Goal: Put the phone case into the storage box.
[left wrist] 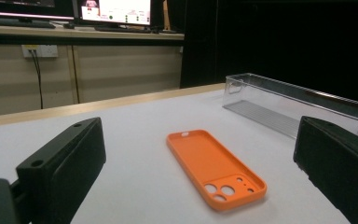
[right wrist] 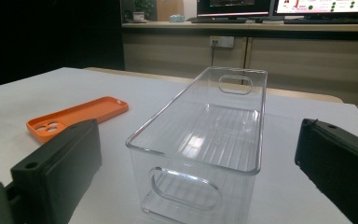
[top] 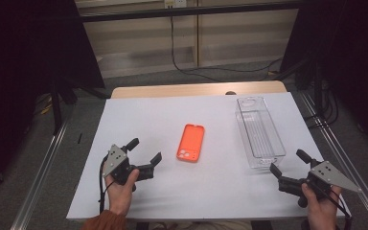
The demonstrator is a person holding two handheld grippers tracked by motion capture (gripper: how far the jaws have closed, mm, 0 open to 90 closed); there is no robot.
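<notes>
White sheeting (top: pixel 163 115) is covering the table, and I am holding both tools low at its near edge, with dark curtains and a cabinet wall standing behind. I am keeping the left gripper (top: pixel 146 151) with its jaws spread wide and nothing between them; it is pointing toward the orange phone case (top: pixel 190 143), which is lying flat near the middle of the sheet, camera cutouts toward me. The right gripper (top: pixel 287 161) is likewise standing open and empty, aimed at the near end of the clear bin (top: pixel 260 132), which is sitting just ahead of it on the right side, well apart from the case.

I am judging the work as barely begun: the case is lying outside the bin, nothing is being gripped, and the bin is holding nothing (its ribbed floor is showing bare in the right gripper view). Picking the case up and setting it inside seems to be what is left.

My forearms are being cut off at the bottom of the high view, and the bin's far handle cutout is hard to read there.
</notes>
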